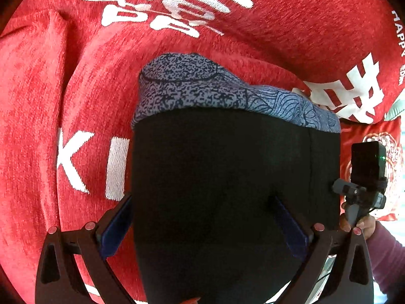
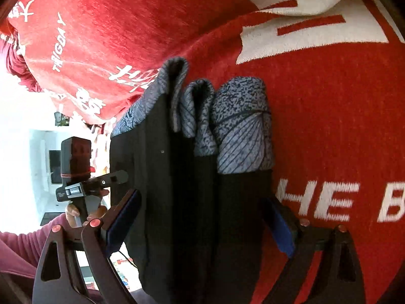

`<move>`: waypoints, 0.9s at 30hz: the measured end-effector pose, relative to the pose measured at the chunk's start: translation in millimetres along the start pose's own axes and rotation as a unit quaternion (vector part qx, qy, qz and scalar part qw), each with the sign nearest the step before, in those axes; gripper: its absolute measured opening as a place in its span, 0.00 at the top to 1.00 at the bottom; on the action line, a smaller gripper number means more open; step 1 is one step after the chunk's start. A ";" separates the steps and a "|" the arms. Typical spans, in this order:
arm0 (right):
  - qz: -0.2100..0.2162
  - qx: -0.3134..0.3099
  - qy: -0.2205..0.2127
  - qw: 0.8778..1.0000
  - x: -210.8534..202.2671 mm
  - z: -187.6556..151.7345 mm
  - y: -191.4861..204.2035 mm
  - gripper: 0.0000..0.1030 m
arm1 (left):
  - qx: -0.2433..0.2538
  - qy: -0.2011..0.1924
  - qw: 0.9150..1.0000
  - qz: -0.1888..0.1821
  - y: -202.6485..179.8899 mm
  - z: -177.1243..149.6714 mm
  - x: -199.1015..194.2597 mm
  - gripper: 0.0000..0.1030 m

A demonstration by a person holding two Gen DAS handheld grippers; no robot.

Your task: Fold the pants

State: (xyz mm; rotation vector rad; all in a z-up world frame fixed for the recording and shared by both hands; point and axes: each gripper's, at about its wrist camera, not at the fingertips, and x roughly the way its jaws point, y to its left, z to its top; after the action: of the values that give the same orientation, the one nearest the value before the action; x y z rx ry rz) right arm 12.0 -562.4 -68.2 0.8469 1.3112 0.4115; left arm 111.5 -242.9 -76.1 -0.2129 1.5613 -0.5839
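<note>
Now we are gripping the pants (image 1: 235, 177) from both sides: our left gripper (image 1: 202, 217) is clenching the flat black fabric, our right gripper (image 2: 202, 210) is clamping the stacked folds, both levelled over the red blanket (image 1: 50, 101).

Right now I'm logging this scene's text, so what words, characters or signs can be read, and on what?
"K I", cut off by the pants: red blanket, left wrist view.
"HAPPY", at the right edge: same blanket.
"HE B", cut off: blanket, right wrist view.
"THIGDAY", roughly; first letters unsure: blanket's upper left.
Large white Chinese-style characters: blanket, both views; I cannot read them.
Small print near the characters: too blurred.
Pants: pattern only, no text.
</note>
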 end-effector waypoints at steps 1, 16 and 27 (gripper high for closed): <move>0.012 0.007 -0.002 1.000 -1.1 0.0 -2.9 0.05 | 0.001 -0.001 1.000 0.001 -1.0 -0.1 0.2 0.00; -0.019 0.046 0.011 0.999 -3.0 1.3 8.1 0.45 | 0.020 -0.037 0.999 0.028 -34.8 -7.9 -23.0 0.34; 0.043 0.079 0.005 0.996 -31.4 -25.3 25.7 0.56 | 0.044 -0.049 0.997 0.029 -53.4 -31.7 -73.8 0.41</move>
State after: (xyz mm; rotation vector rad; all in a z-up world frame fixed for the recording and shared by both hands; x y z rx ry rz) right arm -14.8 -559.9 -28.7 1.0378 1.3321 0.3838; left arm 76.0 -245.7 13.6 -0.1278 1.4396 -0.5862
